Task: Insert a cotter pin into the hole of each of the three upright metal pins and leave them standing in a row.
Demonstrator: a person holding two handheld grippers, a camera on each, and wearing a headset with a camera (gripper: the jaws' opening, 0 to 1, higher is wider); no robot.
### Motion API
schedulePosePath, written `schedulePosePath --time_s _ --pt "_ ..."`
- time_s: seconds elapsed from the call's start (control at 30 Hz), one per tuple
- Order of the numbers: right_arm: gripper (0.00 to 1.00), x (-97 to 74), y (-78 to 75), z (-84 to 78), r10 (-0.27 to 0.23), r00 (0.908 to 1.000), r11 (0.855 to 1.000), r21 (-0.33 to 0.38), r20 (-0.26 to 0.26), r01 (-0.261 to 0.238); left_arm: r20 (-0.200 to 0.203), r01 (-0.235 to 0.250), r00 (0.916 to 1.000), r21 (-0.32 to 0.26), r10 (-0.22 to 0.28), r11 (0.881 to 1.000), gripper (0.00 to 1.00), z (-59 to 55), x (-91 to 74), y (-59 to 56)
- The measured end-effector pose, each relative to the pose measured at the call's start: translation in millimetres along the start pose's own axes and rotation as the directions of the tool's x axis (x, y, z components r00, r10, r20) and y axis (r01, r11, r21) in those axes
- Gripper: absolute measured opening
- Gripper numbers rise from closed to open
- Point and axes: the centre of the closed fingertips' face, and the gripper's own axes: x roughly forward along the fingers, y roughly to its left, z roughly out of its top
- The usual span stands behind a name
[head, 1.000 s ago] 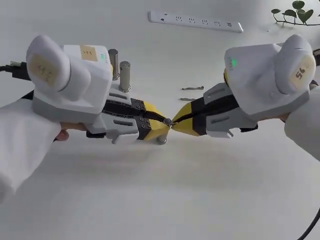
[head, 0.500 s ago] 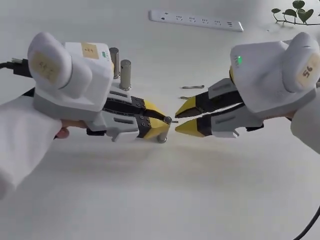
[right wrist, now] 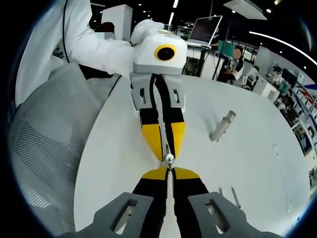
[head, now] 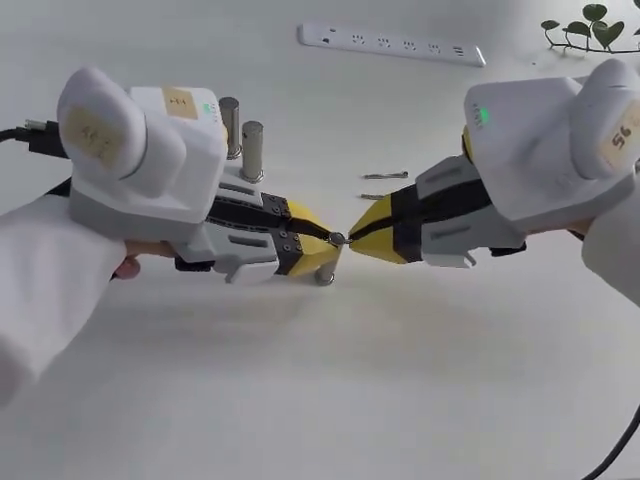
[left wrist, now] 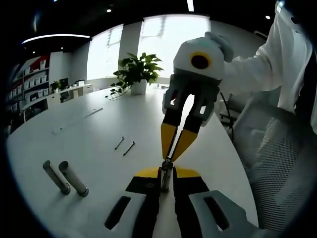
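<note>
Both grippers met tip to tip just above a white table [head: 330, 400], each held by a person in white sleeves. On the person's left, the left gripper [head: 322, 248] had its yellow-tipped jaws clamped around a short upright metal pin [head: 324, 278]. The pin's round head showed above the jaws, and whether its foot touched the tabletop or hung just over it could not be told. Facing it from the right, the right gripper [head: 360, 236] had its jaws squeezed together on a thin cotter pin [right wrist: 168, 166], a fine sliver running from the metal pin's head into the gap between the tips. In the left gripper view the metal pin stood between that gripper's own jaws, with the other gripper's tips meeting at its top. Two more metal pins [head: 250, 150] stood upright side by side behind the left gripper, close together and apart from the held one. Two spare cotter pins [head: 385, 176] lay flat on the table behind the meeting jaws. A white power strip [head: 390, 43] lay near the far edge, and a leafy plant [head: 590, 22] trailed in at the far right corner.
</note>
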Motion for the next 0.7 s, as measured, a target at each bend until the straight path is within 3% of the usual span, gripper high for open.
schedulePosePath --time_s 0.23,0.3,0.5,0.7 --pt "0.0 1.4 2.4 -0.1 0.002 1.0 1.0 -0.002 -0.01 -0.002 0.001 0.008 1.0 0.005 -0.008 1.0 0.1 1.1 1.1 -3.0" --pt "0.06 1.2 2.2 0.4 -0.003 1.0 1.0 0.003 -0.009 0.003 0.001 0.008 1.0 0.01 -0.008 1.0 0.14 1.0 0.9 -3.6" --pt "0.1 -0.1 -0.8 4.8 -0.016 0.9997 0.999 0.039 0.016 0.015 -0.006 0.015 0.9999 0.028 -0.015 0.999 0.32 -2.3 -4.0 -7.8" --pt "0.11 5.2 0.9 8.0 -0.006 0.9998 0.999 0.05 0.016 0.005 -0.006 -0.003 1.0 0.037 0.004 0.999 0.59 -8.3 -10.0 -8.5"
